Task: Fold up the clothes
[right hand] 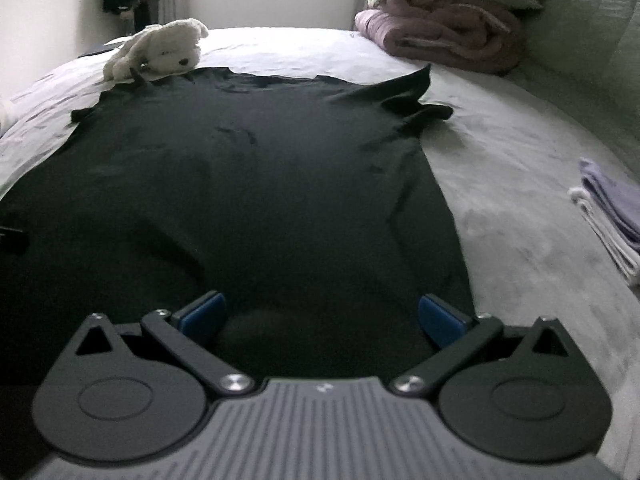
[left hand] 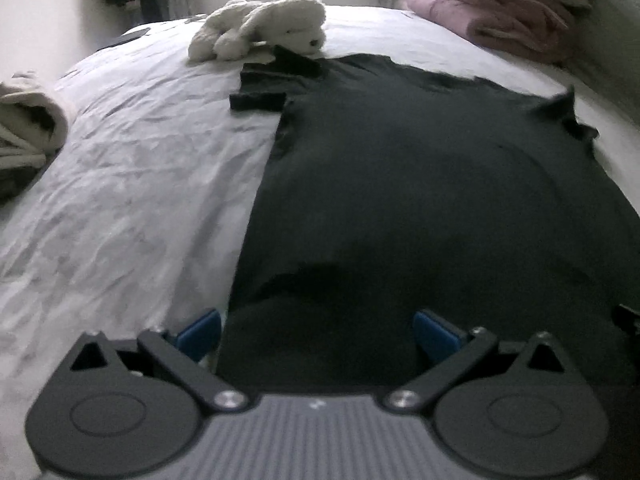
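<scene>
A black T-shirt lies spread flat on the white bed, collar toward the far end and sleeves out to both sides. It also shows in the right wrist view. My left gripper is open, its blue pads wide apart over the shirt's near left hem corner. My right gripper is open, its blue pads wide apart over the near right hem. Neither gripper holds any fabric. The hem itself is dark and hard to make out between the fingers.
A white plush dog lies by the shirt's far left sleeve. Folded pink blankets are stacked at the far right. Folded lilac and white cloth lies on the right of the bed. Bundled beige fabric sits at the left edge.
</scene>
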A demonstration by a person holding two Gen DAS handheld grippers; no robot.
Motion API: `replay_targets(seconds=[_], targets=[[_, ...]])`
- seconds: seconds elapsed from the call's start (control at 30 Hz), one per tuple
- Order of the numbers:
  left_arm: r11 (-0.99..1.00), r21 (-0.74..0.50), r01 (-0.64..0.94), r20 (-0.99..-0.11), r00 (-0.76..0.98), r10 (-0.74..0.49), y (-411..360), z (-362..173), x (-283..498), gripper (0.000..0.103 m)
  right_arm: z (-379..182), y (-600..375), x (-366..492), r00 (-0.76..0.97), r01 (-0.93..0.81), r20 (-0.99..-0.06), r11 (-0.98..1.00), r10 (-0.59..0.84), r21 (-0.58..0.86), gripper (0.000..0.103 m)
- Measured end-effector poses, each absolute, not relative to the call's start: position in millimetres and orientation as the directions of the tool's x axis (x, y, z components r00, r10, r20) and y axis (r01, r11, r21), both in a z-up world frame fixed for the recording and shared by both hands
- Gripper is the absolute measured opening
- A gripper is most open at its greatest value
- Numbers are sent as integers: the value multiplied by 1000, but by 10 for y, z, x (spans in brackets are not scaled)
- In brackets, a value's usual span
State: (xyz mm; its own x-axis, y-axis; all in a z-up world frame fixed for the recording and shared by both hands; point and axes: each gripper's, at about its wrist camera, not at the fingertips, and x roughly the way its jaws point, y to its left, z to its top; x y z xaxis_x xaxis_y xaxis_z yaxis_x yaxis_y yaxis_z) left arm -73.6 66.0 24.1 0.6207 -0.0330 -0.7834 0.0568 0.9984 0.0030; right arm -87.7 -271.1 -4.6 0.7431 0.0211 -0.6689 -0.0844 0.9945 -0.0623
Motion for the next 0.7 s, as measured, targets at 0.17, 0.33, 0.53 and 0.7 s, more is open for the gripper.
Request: replay_targets(seconds=[0.17, 0.33, 0.53, 0.7], targets=[[999, 6, 49, -818, 574, -23, 830, 275, -978, 103, -36, -2782, -1144, 733, -79, -680, 996, 24, -51, 103], [999, 19, 43, -837, 546, -7, 1000, 405, -1057, 103, 64, -2786, -1259, 676, -83, -737, 994, 7, -66, 103], [995, -94, 41, -816, 569, -101, 1173, 498, -872, 103, 366, -2125, -1375, 752, -204, -646, 978, 129, -42, 100], [993, 8, 120, -836, 545, -59, 994, 249, -1002, 103, 137, -1830, -1270, 675, -290, -718, 956, 169, -48, 96]])
